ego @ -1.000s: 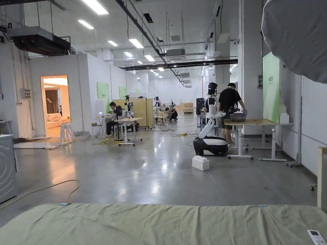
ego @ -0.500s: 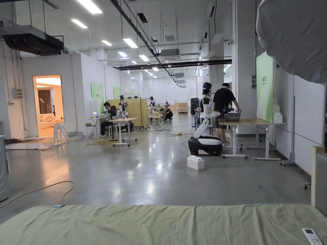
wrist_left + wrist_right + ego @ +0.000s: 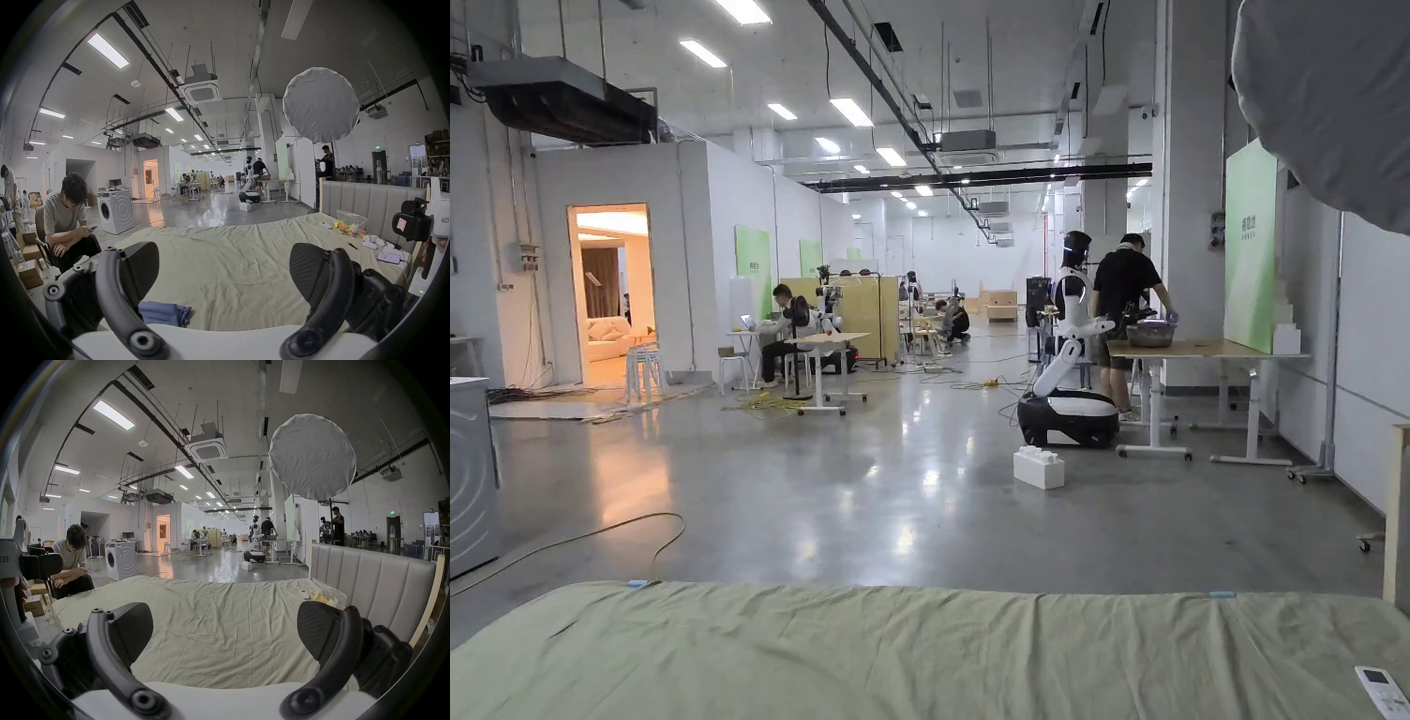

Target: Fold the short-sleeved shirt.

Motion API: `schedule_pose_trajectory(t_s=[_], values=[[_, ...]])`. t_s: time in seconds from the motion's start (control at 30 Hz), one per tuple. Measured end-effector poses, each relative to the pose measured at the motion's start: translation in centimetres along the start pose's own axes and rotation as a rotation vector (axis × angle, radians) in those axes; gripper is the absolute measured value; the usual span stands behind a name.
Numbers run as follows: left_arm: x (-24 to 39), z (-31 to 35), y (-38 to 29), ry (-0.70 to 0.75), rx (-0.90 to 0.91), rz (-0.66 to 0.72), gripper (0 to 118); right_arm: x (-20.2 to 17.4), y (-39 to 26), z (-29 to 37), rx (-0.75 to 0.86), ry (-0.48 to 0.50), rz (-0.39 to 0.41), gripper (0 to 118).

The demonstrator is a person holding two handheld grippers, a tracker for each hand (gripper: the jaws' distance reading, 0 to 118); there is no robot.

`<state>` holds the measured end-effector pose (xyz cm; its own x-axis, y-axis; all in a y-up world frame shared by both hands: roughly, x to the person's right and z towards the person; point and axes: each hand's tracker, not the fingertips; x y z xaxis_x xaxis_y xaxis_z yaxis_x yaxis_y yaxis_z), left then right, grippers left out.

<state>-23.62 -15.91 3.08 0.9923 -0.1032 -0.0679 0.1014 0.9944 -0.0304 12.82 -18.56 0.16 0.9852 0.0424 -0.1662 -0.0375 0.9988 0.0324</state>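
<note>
Shirt lies on bed, below left claw.

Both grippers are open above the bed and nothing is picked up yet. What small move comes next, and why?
Probably lower the left gripper toward the blue cloth bunched on the bed sheet just below its left jaw. That cloth looks like the shirt, still crumpled, and both the left gripper and the right gripper hang open and empty above the sheet.
</note>
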Motion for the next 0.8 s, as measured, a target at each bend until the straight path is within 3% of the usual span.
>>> schedule_pose_trajectory(t_s=[0.07,0.3,0.8], values=[[0.16,0.04,-0.02,-0.014,0.013,-0.010,118,-0.12,0.07,0.08,0.009,0.002,0.000,118],[0.84,0.27,0.25,-0.025,0.037,-0.063,118,-0.14,0.13,0.11,0.017,0.010,-0.013,118],[0.60,0.05,0.30,-0.025,0.014,-0.027,118,-0.45,0.08,-0.09,-0.002,0.007,0.009,118]])
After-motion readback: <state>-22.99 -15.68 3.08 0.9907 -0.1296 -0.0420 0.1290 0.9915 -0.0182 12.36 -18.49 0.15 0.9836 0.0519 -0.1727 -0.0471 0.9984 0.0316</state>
